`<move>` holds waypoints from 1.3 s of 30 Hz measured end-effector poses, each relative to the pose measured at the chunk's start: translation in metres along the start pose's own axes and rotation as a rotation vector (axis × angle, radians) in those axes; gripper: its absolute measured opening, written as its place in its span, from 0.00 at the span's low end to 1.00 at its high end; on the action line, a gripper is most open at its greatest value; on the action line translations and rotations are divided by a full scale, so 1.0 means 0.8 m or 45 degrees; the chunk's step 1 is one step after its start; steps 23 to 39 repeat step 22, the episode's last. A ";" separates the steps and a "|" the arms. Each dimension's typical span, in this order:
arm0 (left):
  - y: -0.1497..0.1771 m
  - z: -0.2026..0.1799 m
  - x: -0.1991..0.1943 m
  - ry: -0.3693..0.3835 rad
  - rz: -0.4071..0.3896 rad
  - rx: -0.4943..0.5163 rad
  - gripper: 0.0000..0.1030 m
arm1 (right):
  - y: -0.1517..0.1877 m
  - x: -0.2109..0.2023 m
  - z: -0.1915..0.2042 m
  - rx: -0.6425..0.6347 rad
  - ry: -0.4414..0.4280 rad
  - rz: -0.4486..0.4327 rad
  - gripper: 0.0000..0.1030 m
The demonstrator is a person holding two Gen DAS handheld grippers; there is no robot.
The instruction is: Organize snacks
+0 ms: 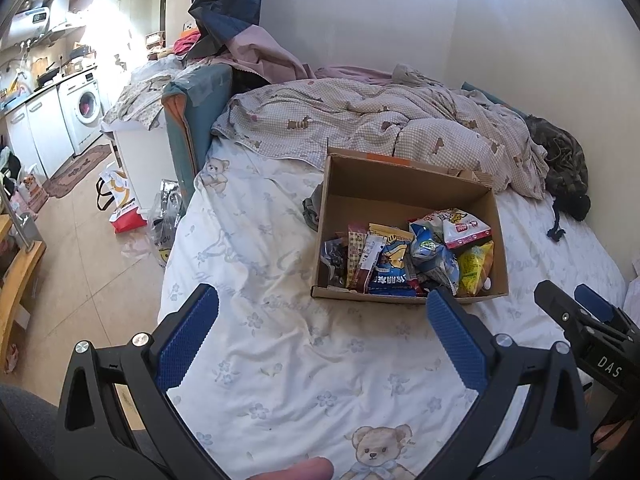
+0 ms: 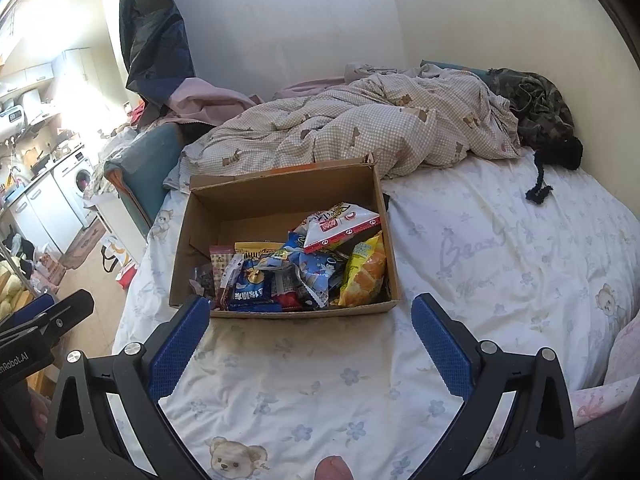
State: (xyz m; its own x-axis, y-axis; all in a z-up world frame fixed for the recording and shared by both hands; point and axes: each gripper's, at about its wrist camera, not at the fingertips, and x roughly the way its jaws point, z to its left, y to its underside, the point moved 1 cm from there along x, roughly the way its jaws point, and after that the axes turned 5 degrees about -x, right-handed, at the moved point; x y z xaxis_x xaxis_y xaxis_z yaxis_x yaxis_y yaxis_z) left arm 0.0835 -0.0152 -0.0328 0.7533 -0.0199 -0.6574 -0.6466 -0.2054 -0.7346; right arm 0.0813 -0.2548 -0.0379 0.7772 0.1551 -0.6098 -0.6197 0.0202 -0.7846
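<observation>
An open cardboard box (image 1: 404,184) (image 2: 280,184) stands on the white bear-print bed sheet (image 1: 260,280) (image 2: 500,260). Several snack packets (image 1: 408,256) (image 2: 304,268) lie piled in its near half, among them a yellow bag (image 2: 364,276), a white and red bag (image 2: 340,224) and blue packets (image 2: 252,288). My left gripper (image 1: 324,300) is open and empty, above the sheet just short of the box. My right gripper (image 2: 310,308) is open and empty, at the box's near wall. Each gripper shows at the edge of the other view: the right (image 1: 568,304), the left (image 2: 56,312).
A crumpled checked duvet (image 1: 380,128) (image 2: 352,128) lies behind the box, with a dark camouflage garment (image 2: 536,108) by the wall. Left of the bed is a tiled floor with bags (image 1: 120,204), a washing machine (image 1: 84,108) and kitchen units.
</observation>
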 end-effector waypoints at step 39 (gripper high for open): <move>0.002 0.002 -0.002 -0.022 -0.007 -0.009 1.00 | 0.000 -0.011 0.003 -0.003 0.002 -0.019 1.00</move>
